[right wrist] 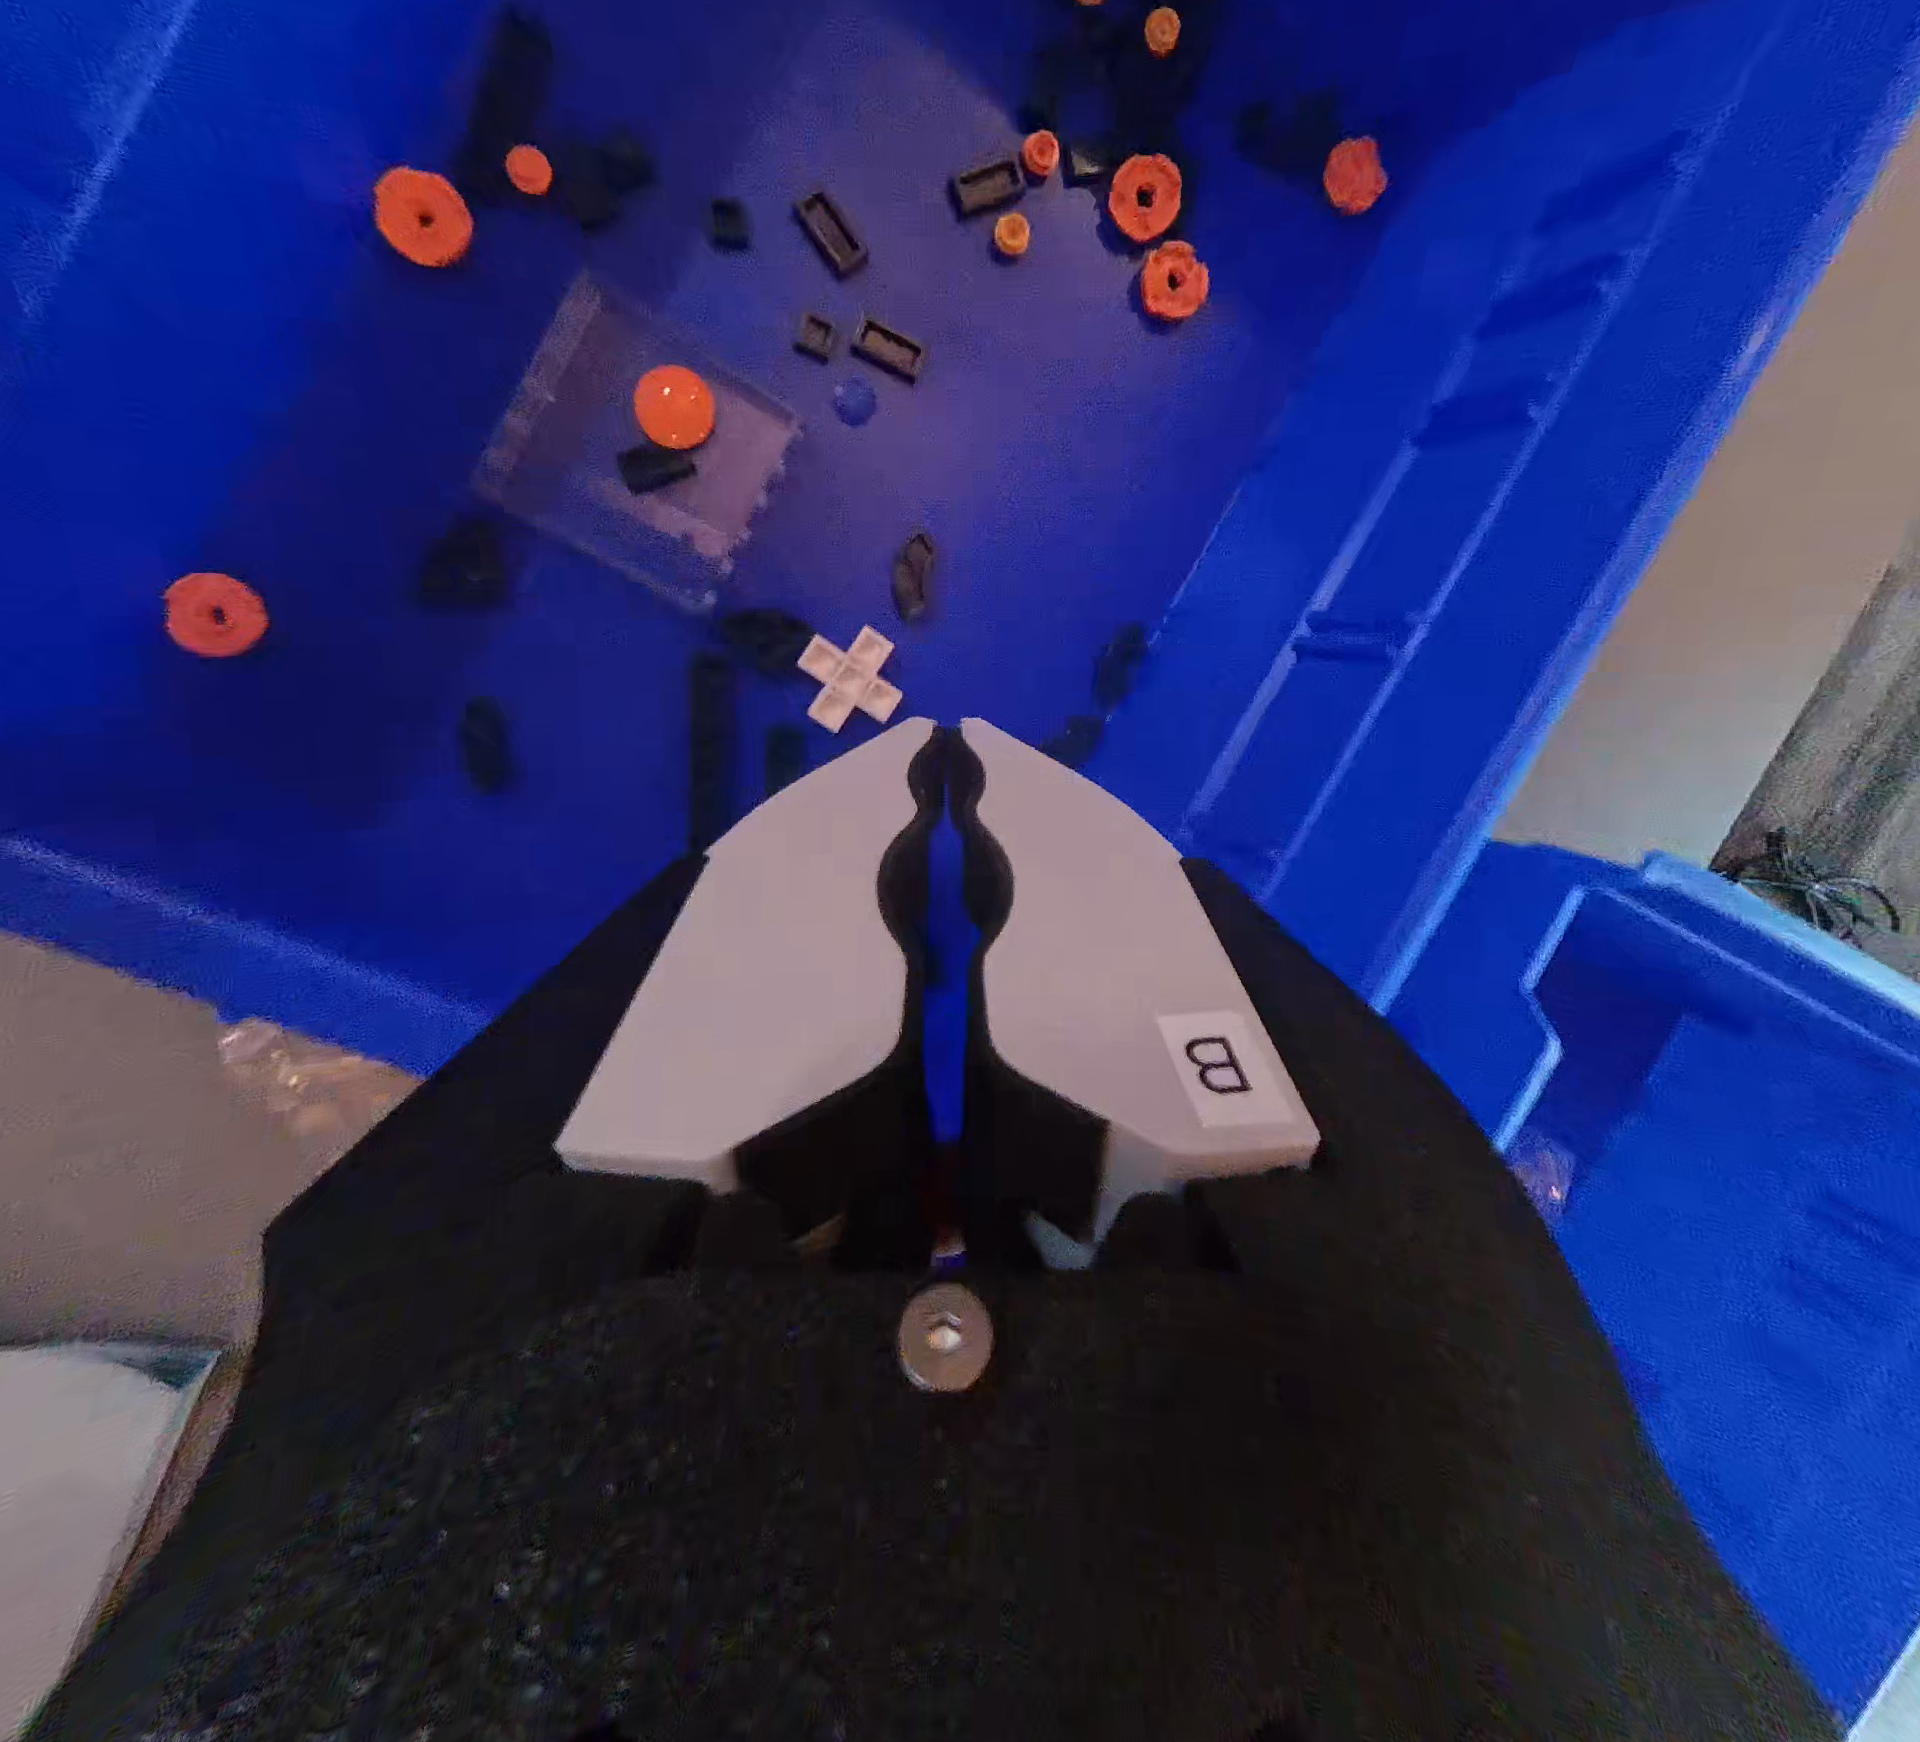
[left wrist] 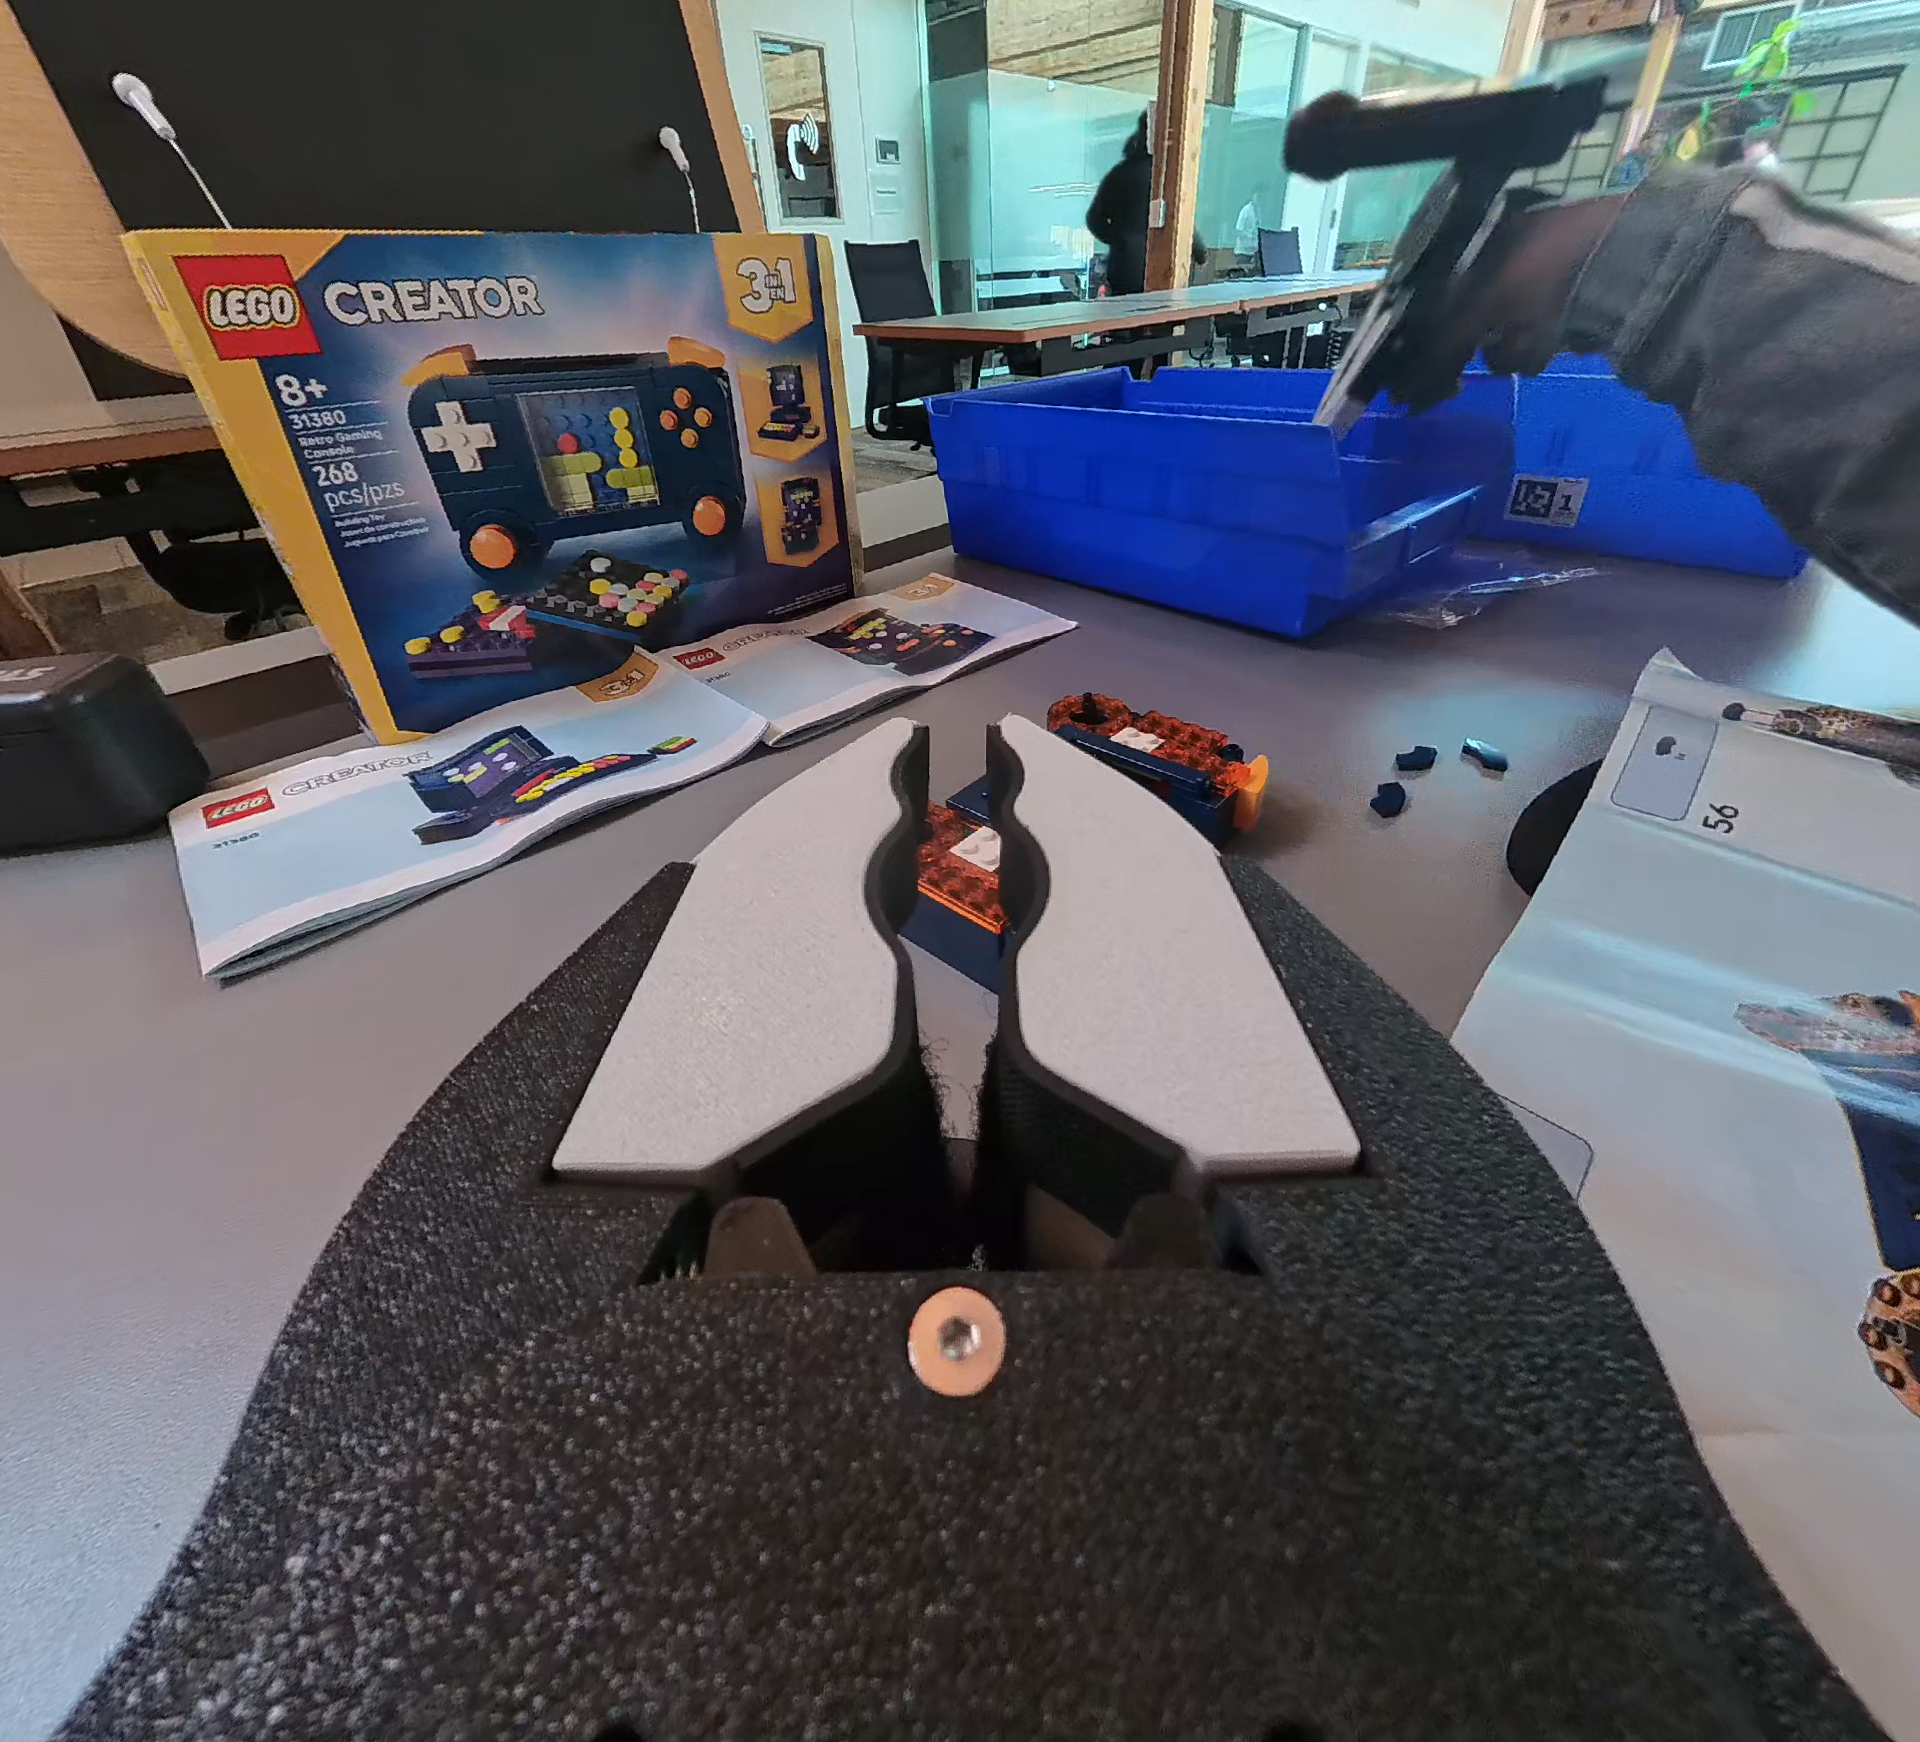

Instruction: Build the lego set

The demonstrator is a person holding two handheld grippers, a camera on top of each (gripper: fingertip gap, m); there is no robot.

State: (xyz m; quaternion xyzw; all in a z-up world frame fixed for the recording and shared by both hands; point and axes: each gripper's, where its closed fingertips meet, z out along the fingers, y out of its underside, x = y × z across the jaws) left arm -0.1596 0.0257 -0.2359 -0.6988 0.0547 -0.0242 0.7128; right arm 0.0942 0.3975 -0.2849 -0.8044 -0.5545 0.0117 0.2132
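My left gripper (left wrist: 956, 736) is low over the grey table (left wrist: 312, 1121), shut on a small dark blue and orange lego assembly (left wrist: 961, 866) that shows in the gap between its fingers. A second orange and dark blue assembly (left wrist: 1153, 752) lies just beyond. Three small dark blue pieces (left wrist: 1415, 757) lie to its right. My right gripper (right wrist: 947, 731) is shut and empty, pointing down into the blue bin (right wrist: 1403, 445); it also shows blurred in the left wrist view (left wrist: 1351, 404). A white cross piece (right wrist: 850, 676) lies just past its tips, among orange discs (right wrist: 422, 217) and dark pieces.
The set's box (left wrist: 499, 466) stands at the back left, with two closed booklets (left wrist: 457, 819) in front of it. An open instruction booklet (left wrist: 1714, 965) lies at the right. A black object (left wrist: 83, 747) sits at the far left. A clear panel (right wrist: 582, 487) with an orange dome lies in the bin.
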